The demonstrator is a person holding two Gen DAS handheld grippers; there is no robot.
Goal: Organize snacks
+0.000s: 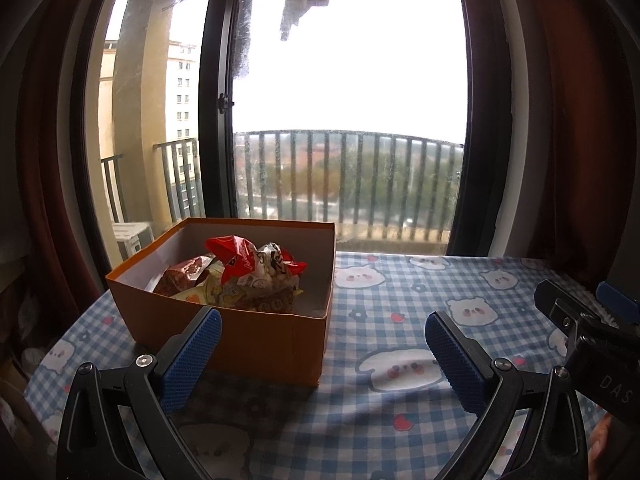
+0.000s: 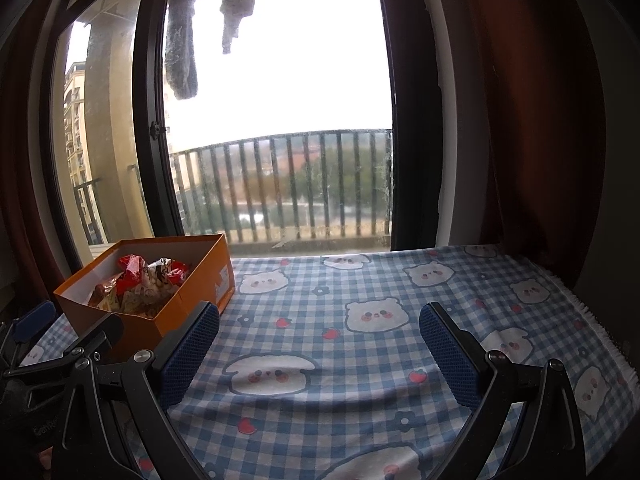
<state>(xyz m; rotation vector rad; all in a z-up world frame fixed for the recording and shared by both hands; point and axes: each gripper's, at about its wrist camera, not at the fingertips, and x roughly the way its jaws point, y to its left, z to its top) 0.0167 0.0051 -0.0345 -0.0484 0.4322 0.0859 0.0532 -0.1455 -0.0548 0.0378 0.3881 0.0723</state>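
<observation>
Left wrist view shows the orange box [image 1: 248, 332] in the lower left of the frame, on the checked tablecloth [image 1: 400, 312]. Inside it the snack packets [image 1: 244, 276] lie in a loose heap, a red one on top. The left gripper [image 1: 323, 354] has its blue pads wide apart and holds nothing. In the right wrist view the right gripper [image 2: 319, 354] is also spread apart and empty, and the box sits at the left edge of the frame. On the visible cloth no packet lies outside the box. I judge the collecting is nearly or fully finished; perhaps only tidying the heap is left.
</observation>
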